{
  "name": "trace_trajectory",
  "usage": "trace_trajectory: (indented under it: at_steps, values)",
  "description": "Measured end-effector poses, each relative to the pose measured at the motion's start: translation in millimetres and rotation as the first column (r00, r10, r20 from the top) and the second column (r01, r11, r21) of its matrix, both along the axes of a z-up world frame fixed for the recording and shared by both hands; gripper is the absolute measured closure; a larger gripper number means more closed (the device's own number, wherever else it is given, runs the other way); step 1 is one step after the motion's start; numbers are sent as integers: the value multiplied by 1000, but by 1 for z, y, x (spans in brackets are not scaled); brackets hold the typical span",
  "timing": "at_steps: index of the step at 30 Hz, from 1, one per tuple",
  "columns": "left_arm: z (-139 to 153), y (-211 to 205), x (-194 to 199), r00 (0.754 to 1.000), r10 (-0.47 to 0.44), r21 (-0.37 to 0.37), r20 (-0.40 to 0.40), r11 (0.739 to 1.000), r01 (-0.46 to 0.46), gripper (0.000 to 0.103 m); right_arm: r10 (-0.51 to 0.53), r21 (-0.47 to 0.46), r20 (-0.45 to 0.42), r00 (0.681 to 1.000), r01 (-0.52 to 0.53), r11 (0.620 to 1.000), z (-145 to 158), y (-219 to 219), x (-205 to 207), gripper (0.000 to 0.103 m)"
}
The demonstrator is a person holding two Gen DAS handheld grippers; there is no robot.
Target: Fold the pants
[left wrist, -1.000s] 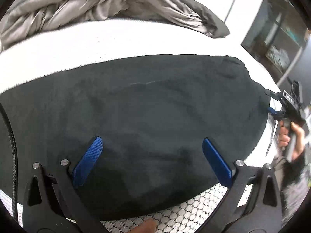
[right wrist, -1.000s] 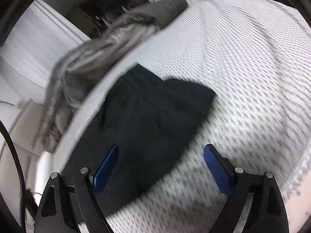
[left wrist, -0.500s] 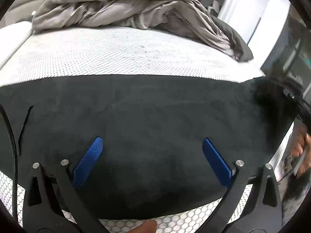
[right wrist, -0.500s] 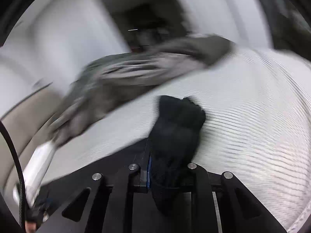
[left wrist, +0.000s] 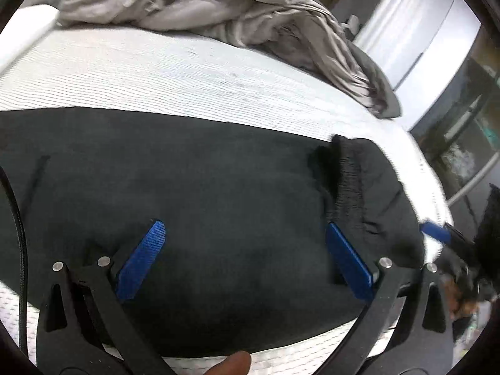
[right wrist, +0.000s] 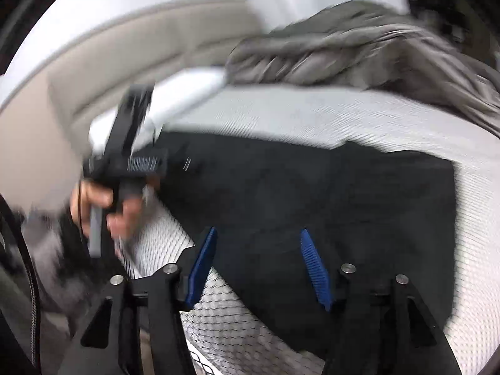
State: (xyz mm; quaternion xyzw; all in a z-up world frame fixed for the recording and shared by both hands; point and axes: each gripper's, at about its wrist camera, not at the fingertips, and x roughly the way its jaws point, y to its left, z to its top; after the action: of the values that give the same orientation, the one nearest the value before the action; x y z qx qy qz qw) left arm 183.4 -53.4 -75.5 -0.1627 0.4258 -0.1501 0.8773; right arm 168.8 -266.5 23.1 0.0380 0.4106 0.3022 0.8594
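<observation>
On white mattress (left wrist: 187, 72), black pants (left wrist: 218, 206) flat, both tongs parted above

left black two-finger gripper with blue pads (left wrist: 247, 259): jaws spread wide, empty | right black two-finger gripper with blue pads (right wrist: 259, 268): jaws parted, empty | both held low, pointing forward

My left gripper (left wrist: 247, 262) hangs wide open over the black pants (left wrist: 203, 206) spread flat on the white mattress (left wrist: 175, 75), rumpled grey blanket (left wrist: 218, 9) beyond.
</observation>
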Motion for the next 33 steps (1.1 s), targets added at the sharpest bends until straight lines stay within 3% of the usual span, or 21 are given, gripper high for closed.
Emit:
trace_trajectory:
  at_steps: [2,4,7,8,10,15,17,18,20,24,29,33]
  values:
    - [-4,-20,7,998,-63,-72,-31,996,60,2,-152,-9,13,988,152,988,1,-36,2,34]
    - [-9,-39,12,991,-121,-133,-55,985,112,6,-290,-88,-10,957,288,953,-10,-65,8,34]
    - [-24,-70,26,959,-261,-255,-115,940,225,15,-400,-195,-72,914,380,904,-38,-88,20,34]
    - [-32,-80,31,947,-291,-280,-138,928,244,19,-404,-198,-100,909,380,904,-47,-92,23,34]
    - [-39,-90,36,944,-295,-280,-148,928,247,21,-394,-193,-134,909,366,910,-59,-90,34,34]
    - [-47,-104,61,941,-280,-343,-189,917,204,25,-361,-193,-126,924,334,923,-60,-87,29,34]
    - [-51,-111,67,936,-286,-356,-204,912,201,47,-350,-189,-130,928,323,927,-59,-83,28,34]
    - [-53,-114,70,938,-277,-350,-210,917,193,51,-345,-189,-131,929,319,929,-60,-81,22,34]
    - [-56,-116,72,944,-252,-364,-213,917,163,71,-343,-192,-134,930,315,930,-62,-75,28,34]
    - [-51,-119,67,963,-220,-387,-157,911,145,93,-351,-190,-142,926,322,927,-67,-77,28,34]
    - [-22,-118,47,984,-176,-322,-27,933,159,97,-356,-179,-140,924,330,927,-63,-76,30,34]
    - [5,-78,30,993,-106,-300,44,947,114,97,-351,-156,-124,928,331,931,-54,-75,26,34]
